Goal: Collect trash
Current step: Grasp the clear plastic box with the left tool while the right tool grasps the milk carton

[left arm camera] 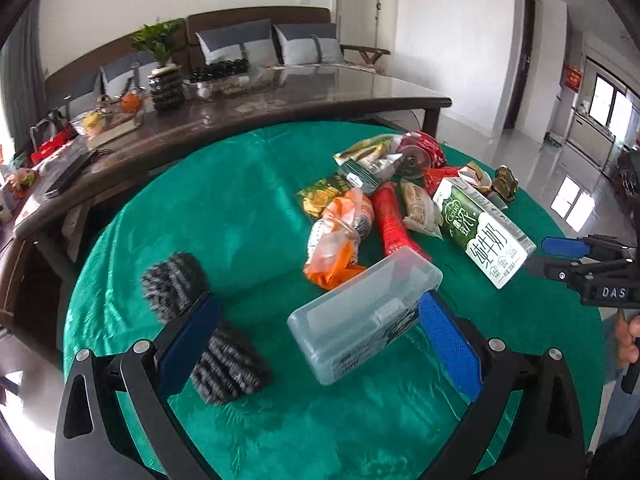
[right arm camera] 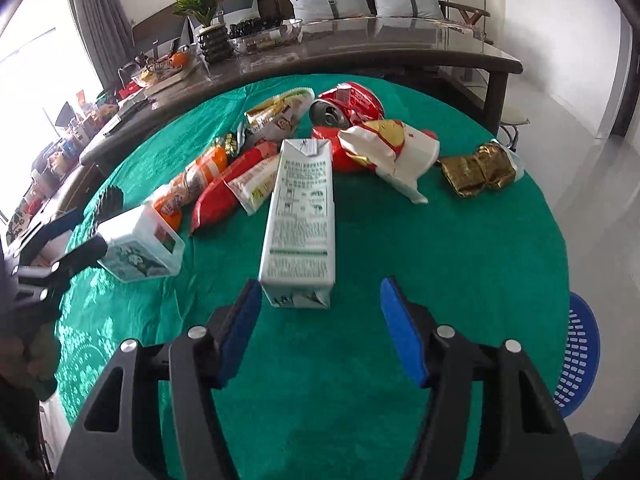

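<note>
Trash, assorted, heaped on the far half of a round surface (right arm camera: 460, 248) under a green cloth, toward its far edge. Items as follows.

Milk carton (right arm camera: 298, 216), white and green, lying flat, one end toward the near edge, the other among the wrappers. Crushed red can (right arm camera: 346, 106) beside the far edge, open end showing. Red sausage-shaped packet (left arm camera: 394, 222) next to an orange plastic bag (left arm camera: 340, 236). White and red wrapper (right arm camera: 394, 148) in front of the can. Gold foil wrapper (right arm camera: 478, 170) apart from the heap, by the right edge. Several green and yellow snack packets (right arm camera: 276, 114) at the far left of the heap.

Clear plastic box (left arm camera: 362, 316), lidded, toward the left edge, tilted. Grey striped scourers (left arm camera: 200, 320), partly hidden behind a finger.

Left tongs (left arm camera: 320, 344): spread wide, the clear box between the blue pads, one corner at the right-hand pad; whether it presses I cannot tell.

Right tongs (right arm camera: 316, 332): spread about halfway, the near end of the milk carton just ahead of the pads, one pad close by its corner, the other clear of it; nothing pinched.

Blue slotted basket (right arm camera: 580, 356) on the floor past the right edge. Long dark table (right arm camera: 400, 52) beyond the far edge, cluttered.
</note>
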Motion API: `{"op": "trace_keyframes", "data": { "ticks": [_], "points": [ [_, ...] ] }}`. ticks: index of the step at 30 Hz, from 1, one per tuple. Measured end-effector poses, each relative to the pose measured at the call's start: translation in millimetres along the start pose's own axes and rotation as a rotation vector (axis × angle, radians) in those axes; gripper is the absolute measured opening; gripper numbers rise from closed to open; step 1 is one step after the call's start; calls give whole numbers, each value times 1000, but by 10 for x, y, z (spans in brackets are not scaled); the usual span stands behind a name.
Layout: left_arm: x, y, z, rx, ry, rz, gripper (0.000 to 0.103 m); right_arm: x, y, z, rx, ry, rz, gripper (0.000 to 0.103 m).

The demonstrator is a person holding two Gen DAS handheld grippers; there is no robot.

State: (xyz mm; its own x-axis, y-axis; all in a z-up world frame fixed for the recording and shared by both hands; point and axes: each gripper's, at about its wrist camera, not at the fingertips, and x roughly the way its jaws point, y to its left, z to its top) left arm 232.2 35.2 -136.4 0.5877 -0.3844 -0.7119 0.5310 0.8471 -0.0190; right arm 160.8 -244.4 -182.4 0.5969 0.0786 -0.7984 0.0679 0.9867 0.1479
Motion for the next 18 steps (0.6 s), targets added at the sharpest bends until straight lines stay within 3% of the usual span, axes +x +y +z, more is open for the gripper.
{"op": "trace_keyframes", "data": {
  "ticks": [4,11,13,17,18],
  "points": [
    [204,-151,-8,83,66,-147,98,-73,-184,-174,25,4,-7,61],
    [-199,-754,-312,275,65,-379,98,-154,-429,-252,36,-30,-46,61],
    [-262,-816,-351,275,53,-377,98,-158,-455,-227,47,-29,-28,61],
    [-275,-637,-291,130,21,-267,98,-139,-336,-29,21,-38,47,70],
    [-223,-621,-275,135,31,-231,98,-109,-284,45,11,-31,69,73]
  ]
}}
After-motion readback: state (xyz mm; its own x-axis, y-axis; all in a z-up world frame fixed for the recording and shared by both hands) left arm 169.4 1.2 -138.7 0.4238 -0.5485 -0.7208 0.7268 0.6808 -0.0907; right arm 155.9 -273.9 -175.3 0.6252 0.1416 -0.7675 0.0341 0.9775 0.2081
